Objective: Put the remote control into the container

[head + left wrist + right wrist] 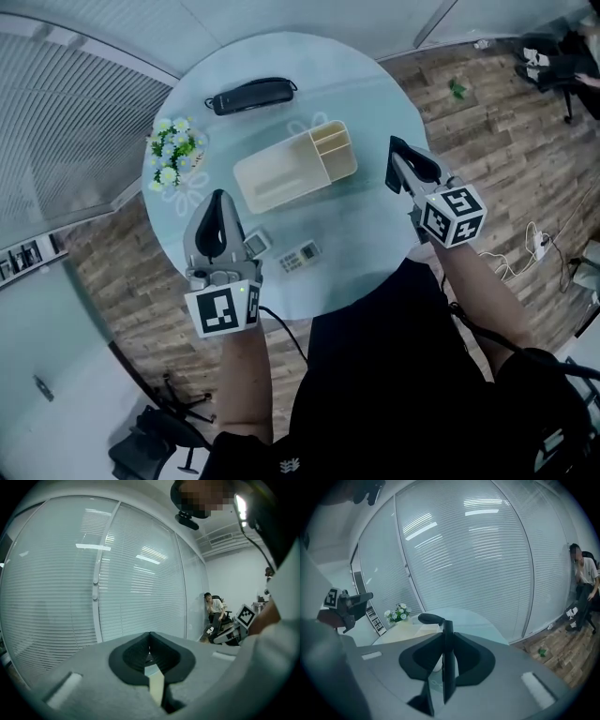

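Remote (447, 658): dark, slim, edge-on between jaws of right gripper (398, 164); I read jaws as clamped on it. Held above table (375, 253), just right of container (281, 178), not touching it. Left gripper (219, 202): jaws together, empty, near side of container. White keypad (298, 255) lay beside it. Black handset (251, 96) beyond container; flowers (175, 150) at left.

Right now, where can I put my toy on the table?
Bare: the table's right side, between the box and the rim, and the far edge right of the black handset. Crowded: the left, with flowers and a white remote.
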`<state>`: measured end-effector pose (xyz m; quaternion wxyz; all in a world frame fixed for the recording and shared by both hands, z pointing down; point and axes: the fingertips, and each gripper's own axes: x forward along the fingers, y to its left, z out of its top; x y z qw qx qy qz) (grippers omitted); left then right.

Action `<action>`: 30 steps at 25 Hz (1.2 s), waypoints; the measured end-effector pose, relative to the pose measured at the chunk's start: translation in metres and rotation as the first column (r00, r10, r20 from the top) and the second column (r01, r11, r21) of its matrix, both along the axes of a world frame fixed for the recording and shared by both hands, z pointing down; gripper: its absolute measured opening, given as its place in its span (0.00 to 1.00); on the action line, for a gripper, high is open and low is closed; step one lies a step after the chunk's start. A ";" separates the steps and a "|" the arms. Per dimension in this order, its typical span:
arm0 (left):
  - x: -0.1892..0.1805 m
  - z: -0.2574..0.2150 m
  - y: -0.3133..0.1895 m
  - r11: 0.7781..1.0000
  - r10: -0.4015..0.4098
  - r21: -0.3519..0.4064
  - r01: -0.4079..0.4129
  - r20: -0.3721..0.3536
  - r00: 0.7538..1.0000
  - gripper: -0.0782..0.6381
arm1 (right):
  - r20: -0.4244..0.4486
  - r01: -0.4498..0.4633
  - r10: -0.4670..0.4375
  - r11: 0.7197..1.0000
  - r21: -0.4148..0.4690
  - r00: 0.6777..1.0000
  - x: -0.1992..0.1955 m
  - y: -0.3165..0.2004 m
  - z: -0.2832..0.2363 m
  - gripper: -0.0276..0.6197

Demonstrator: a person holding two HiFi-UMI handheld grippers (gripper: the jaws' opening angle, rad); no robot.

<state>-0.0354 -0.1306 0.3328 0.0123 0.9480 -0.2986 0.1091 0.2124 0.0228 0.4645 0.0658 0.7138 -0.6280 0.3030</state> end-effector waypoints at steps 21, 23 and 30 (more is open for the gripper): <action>-0.011 -0.060 0.016 0.995 -0.066 0.072 0.069 -0.051 0.997 0.11 | -0.026 0.110 -0.107 0.976 0.187 0.994 -0.009 -0.034 -0.086 0.16; -0.012 -0.065 0.016 0.994 -0.073 0.078 0.077 -0.052 0.996 0.11 | -0.022 0.129 -0.127 0.971 0.202 0.992 -0.012 -0.041 -0.092 0.16; -0.010 -0.079 0.013 0.990 -0.097 0.092 0.103 -0.063 0.993 0.11 | 0.031 0.158 -0.171 0.957 0.241 0.985 -0.016 -0.063 -0.103 0.16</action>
